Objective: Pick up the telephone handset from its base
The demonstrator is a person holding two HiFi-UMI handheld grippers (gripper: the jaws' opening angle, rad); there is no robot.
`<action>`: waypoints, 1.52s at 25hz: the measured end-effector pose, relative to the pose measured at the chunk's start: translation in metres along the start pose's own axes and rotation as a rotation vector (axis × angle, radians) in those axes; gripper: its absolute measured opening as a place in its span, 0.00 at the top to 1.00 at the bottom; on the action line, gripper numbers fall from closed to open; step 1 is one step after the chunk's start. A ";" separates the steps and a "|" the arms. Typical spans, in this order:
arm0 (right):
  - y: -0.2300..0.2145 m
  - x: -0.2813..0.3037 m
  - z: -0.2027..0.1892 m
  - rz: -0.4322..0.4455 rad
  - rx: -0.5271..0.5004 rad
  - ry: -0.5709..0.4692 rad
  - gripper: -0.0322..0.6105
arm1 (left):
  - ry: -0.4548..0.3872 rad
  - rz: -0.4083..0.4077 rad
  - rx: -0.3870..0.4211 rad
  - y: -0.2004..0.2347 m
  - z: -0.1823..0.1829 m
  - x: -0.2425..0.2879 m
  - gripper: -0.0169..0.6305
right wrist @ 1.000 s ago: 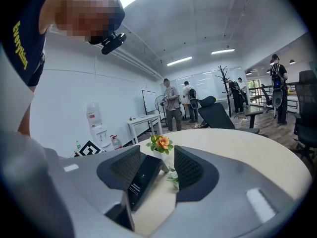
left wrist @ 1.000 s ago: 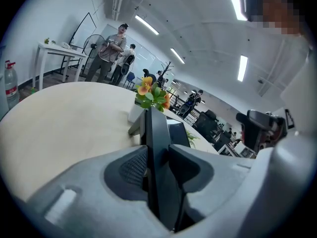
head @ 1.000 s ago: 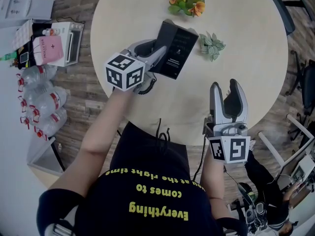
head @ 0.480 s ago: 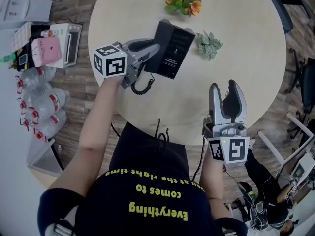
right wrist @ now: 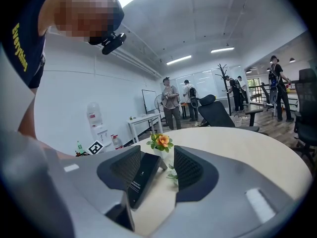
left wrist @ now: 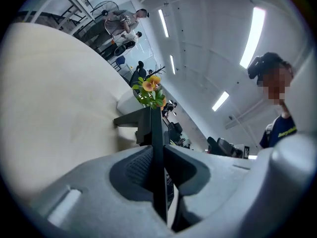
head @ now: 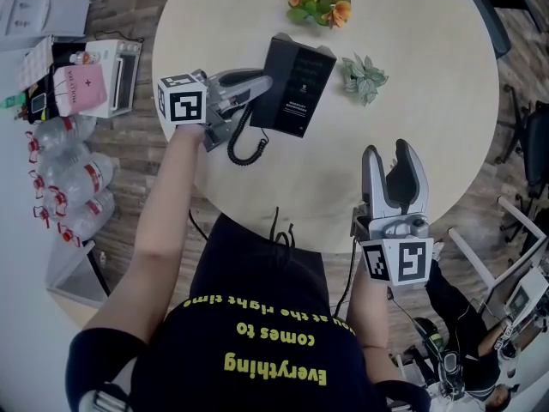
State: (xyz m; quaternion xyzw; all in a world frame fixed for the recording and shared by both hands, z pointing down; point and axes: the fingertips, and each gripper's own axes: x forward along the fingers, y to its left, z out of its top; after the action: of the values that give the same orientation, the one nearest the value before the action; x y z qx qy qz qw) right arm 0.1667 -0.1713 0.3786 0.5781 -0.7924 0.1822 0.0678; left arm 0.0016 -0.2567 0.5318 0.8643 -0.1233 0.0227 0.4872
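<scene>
A slim black telephone base lies on the round beige table, with its coiled cord trailing off the left side. My left gripper reaches in at that side. In the left gripper view its jaws are closing, and the black handset stands edge-on between them with both pads against it. The base shows just beyond. My right gripper hangs open over the table's near edge, nothing between its fingers. In the right gripper view the base lies ahead of that gripper.
A pot of orange flowers and a small green plant stand right behind the phone. Left of the table are a shelf with boxes and water bottles on the floor. Office chairs stand at the right. People stand far off.
My left gripper has rolled and drawn slightly left off the base, its marker cube swinging up and left. More of the coiled cord now shows. The right gripper has not moved.
</scene>
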 end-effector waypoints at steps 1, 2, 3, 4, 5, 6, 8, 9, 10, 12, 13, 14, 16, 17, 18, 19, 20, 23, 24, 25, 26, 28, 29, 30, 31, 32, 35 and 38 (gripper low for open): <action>0.000 0.000 0.000 0.002 0.001 0.000 0.61 | 0.001 -0.022 -0.004 -0.001 0.000 0.000 0.86; 0.001 0.000 0.000 0.003 0.000 0.000 0.61 | 0.000 -0.039 0.000 -0.003 0.001 -0.001 0.86; 0.002 0.000 0.000 0.005 0.000 0.000 0.61 | -0.002 -0.046 0.011 -0.006 0.003 -0.002 0.86; 0.003 0.000 0.000 0.007 0.000 -0.001 0.61 | -0.006 -0.044 0.023 -0.010 0.005 -0.004 0.86; 0.003 0.000 0.000 0.008 0.000 -0.001 0.61 | -0.010 -0.034 0.036 -0.012 0.007 -0.005 0.86; 0.003 0.000 0.000 0.008 0.000 -0.001 0.61 | -0.012 -0.019 0.052 -0.014 0.007 -0.006 0.86; 0.004 0.000 0.001 0.009 0.001 -0.002 0.61 | -0.014 0.020 0.089 -0.015 0.008 -0.007 0.86; 0.004 0.001 0.001 0.010 0.000 -0.004 0.61 | -0.019 0.044 0.110 -0.015 0.009 -0.008 0.86; 0.004 0.001 0.002 0.011 0.000 -0.005 0.61 | -0.023 0.074 0.133 -0.016 0.010 -0.009 0.86; 0.006 0.002 0.003 0.013 -0.001 -0.008 0.61 | -0.026 0.153 0.181 -0.018 0.013 -0.011 0.86; 0.007 0.002 0.004 0.014 -0.001 -0.009 0.61 | -0.025 0.196 0.199 -0.019 0.013 -0.011 0.86; 0.008 0.001 0.004 0.014 -0.002 -0.011 0.61 | -0.020 0.237 0.214 -0.020 0.013 -0.010 0.86; 0.010 0.001 0.005 0.015 -0.001 -0.012 0.61 | 0.001 0.321 0.253 -0.020 0.011 -0.006 0.86; 0.011 0.000 0.005 0.016 -0.002 -0.013 0.61 | 0.013 0.361 0.275 -0.020 0.010 -0.003 0.86; 0.011 0.000 0.004 0.016 -0.002 -0.014 0.61 | 0.017 0.396 0.291 -0.020 0.010 -0.001 0.86; 0.011 0.000 0.004 0.016 -0.002 -0.015 0.61 | 0.015 0.425 0.300 -0.020 0.011 0.001 0.86; 0.011 -0.001 0.004 0.016 -0.002 -0.015 0.61 | 0.010 0.451 0.306 -0.020 0.012 0.002 0.86; 0.012 -0.005 0.005 0.013 -0.001 -0.018 0.61 | 0.018 0.516 0.338 -0.021 0.013 0.002 0.85; 0.012 -0.006 0.006 0.012 -0.001 -0.019 0.61 | 0.026 0.530 0.352 -0.022 0.013 0.003 0.85; 0.012 -0.008 0.006 0.011 -0.001 -0.020 0.61 | 0.032 0.541 0.364 -0.022 0.013 0.003 0.84; 0.012 -0.009 0.006 0.011 -0.001 -0.021 0.61 | 0.036 0.548 0.373 -0.022 0.013 0.003 0.84; 0.014 -0.010 0.007 0.011 -0.002 -0.023 0.61 | 0.042 0.560 0.378 -0.022 0.013 0.004 0.83; 0.014 -0.010 0.007 0.012 -0.002 -0.024 0.61 | 0.050 0.563 0.376 -0.021 0.012 0.005 0.82; 0.014 -0.011 0.007 0.013 -0.003 -0.024 0.61 | 0.063 0.564 0.371 -0.019 0.010 0.007 0.80; 0.015 -0.012 0.007 0.014 -0.004 -0.025 0.61 | 0.077 0.564 0.364 -0.018 0.008 0.008 0.76; 0.015 -0.012 0.007 0.015 -0.005 -0.026 0.61 | 0.088 0.567 0.358 -0.016 0.007 0.009 0.73; 0.015 -0.015 0.008 0.016 -0.009 -0.028 0.61 | 0.084 0.577 0.356 -0.014 0.007 0.008 0.76; 0.015 -0.018 0.009 0.018 -0.013 -0.031 0.61 | 0.068 0.585 0.374 -0.018 0.009 0.005 0.81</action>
State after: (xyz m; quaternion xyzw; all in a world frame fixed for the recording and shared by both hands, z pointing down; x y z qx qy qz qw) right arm 0.1589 -0.1544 0.3614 0.5734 -0.7997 0.1687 0.0574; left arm 0.0103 -0.2562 0.5135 0.8653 -0.3431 0.2125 0.2972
